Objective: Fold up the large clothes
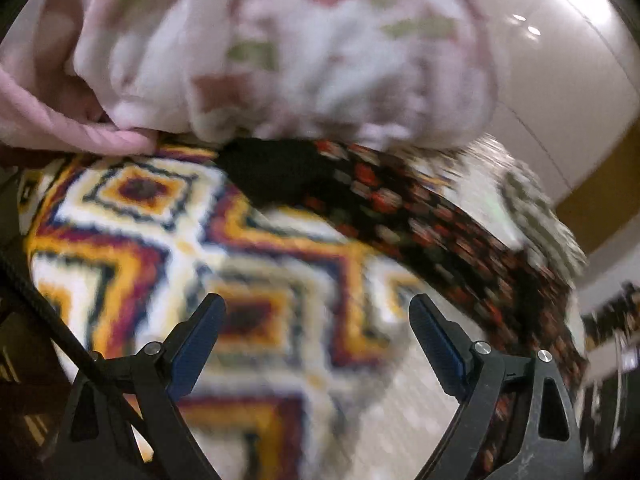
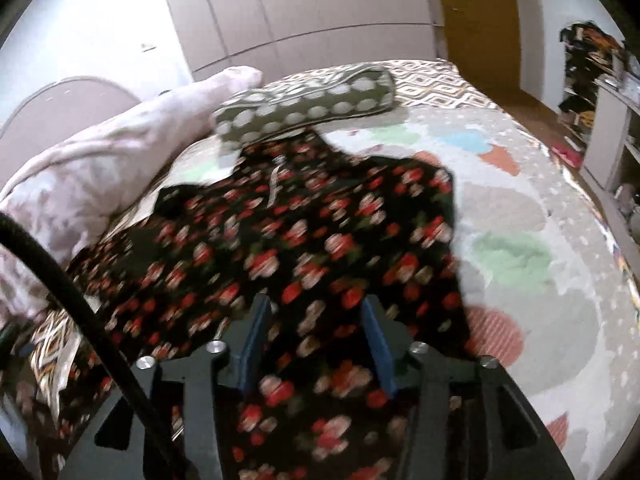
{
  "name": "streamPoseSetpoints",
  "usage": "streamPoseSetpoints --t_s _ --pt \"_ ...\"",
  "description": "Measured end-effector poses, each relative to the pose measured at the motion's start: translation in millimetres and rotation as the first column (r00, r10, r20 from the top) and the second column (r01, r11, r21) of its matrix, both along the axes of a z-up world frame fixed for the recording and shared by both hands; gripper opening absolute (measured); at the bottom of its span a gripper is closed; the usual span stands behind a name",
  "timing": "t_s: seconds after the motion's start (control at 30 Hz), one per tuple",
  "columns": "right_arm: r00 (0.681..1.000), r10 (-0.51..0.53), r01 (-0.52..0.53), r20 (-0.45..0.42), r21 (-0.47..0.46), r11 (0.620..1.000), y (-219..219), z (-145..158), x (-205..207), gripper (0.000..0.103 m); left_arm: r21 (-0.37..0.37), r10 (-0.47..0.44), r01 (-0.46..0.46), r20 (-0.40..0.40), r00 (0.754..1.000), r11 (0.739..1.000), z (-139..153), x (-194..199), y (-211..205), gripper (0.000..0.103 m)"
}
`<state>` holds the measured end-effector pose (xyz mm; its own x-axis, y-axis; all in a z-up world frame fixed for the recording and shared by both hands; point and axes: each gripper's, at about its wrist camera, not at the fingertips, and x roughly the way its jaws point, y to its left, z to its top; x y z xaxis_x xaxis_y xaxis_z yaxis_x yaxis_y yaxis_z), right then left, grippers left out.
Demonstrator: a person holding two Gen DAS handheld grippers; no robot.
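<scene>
Right wrist view: black floral-print garment of thin woven cloth [image 2: 304, 240], red and pale blossoms, spread flat but rumpled on a bed; its near edge runs under and between the blue pads of the right gripper [image 2: 316, 344]. Jaws part-spread, pads not visibly pressing the cloth; whether a fold is caught cannot be told through the blur.

Left wrist view: same garment seen as a dark band [image 1: 420, 216] across the upper middle. Left gripper [image 1: 316, 340] spread wide, empty, hovering over a geometric orange, white and purple plush blanket [image 1: 132, 216].

Handling, as judgement: thin cloth slides and bunches; each gripper should pinch a matching corner or hem, lift only slightly, and carry the edge over evenly so the crease lies straight.

Surroundings: pale quilted bedspread with pastel patches [image 2: 512, 216]; grey-green bolster cushion with white dots [image 2: 308, 108], touching the garment's far end; pink-and-white fleecy bedding heap [image 2: 92, 168], soft and lumpy, at the garment's left edge.
</scene>
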<state>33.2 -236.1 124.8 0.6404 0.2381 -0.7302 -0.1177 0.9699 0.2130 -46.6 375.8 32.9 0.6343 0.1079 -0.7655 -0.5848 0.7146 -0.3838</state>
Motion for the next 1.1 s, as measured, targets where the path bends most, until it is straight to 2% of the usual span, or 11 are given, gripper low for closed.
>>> streamPoseSetpoints --t_s 0.13,0.3,0.33,0.43,0.53,0.67,0.77,0.83,0.93,1.03,1.1 --pt "0.999 0.028 -0.028 -0.031 -0.016 0.999 14 -18 -17 0.053 0.191 0.082 -0.074 -0.038 0.996 0.979 -4 26 29 0.092" --pt "0.998 0.034 -0.037 -0.059 -0.056 0.998 30 -35 -29 0.053 0.399 -0.019 0.069 -0.127 0.992 0.914 -4 68 25 0.092" --pt "0.997 0.030 -0.034 -0.067 -0.059 0.998 31 -39 -29 0.053 0.402 -0.067 0.128 -0.163 0.984 0.907 -6 77 22 0.086" --pt "0.995 0.014 -0.020 -0.100 -0.060 0.998 31 -51 -28 0.053 0.344 -0.186 0.277 -0.274 0.944 0.897 -12 96 13 0.004" --pt "0.994 -0.007 0.000 -0.111 -0.064 0.998 28 -57 -30 0.053 0.323 -0.205 0.280 -0.248 0.947 0.904 6 91 11 0.004" --pt "0.996 -0.009 0.005 -0.092 -0.041 0.999 21 -54 -37 0.053 0.233 -0.220 0.245 -0.129 0.967 0.941 59 75 13 0.004" --pt "0.997 -0.008 0.007 -0.070 -0.012 1.000 15 -49 -43 0.053 0.203 -0.297 0.303 -0.060 0.953 0.931 100 72 -12 0.004" --pt "0.998 -0.009 0.010 -0.057 0.025 1.000 9 -47 -48 0.053 0.183 -0.382 0.380 -0.023 0.924 0.907 124 76 -47 0.004" --pt "0.999 -0.018 0.021 -0.044 0.067 0.998 3 -46 -56 0.053 0.132 -0.526 0.517 0.040 0.850 0.846 152 93 -122 0.004" --pt "0.999 -0.020 0.023 -0.031 0.094 0.995 -4 -45 -64 0.053 0.092 -0.674 0.667 0.103 0.732 0.739 172 113 -218 0.004" --pt "0.999 -0.032 0.035 -0.030 0.103 0.994 -12 -45 -69 0.053 0.050 -0.759 0.762 0.147 0.634 0.646 179 121 -290 0.005"
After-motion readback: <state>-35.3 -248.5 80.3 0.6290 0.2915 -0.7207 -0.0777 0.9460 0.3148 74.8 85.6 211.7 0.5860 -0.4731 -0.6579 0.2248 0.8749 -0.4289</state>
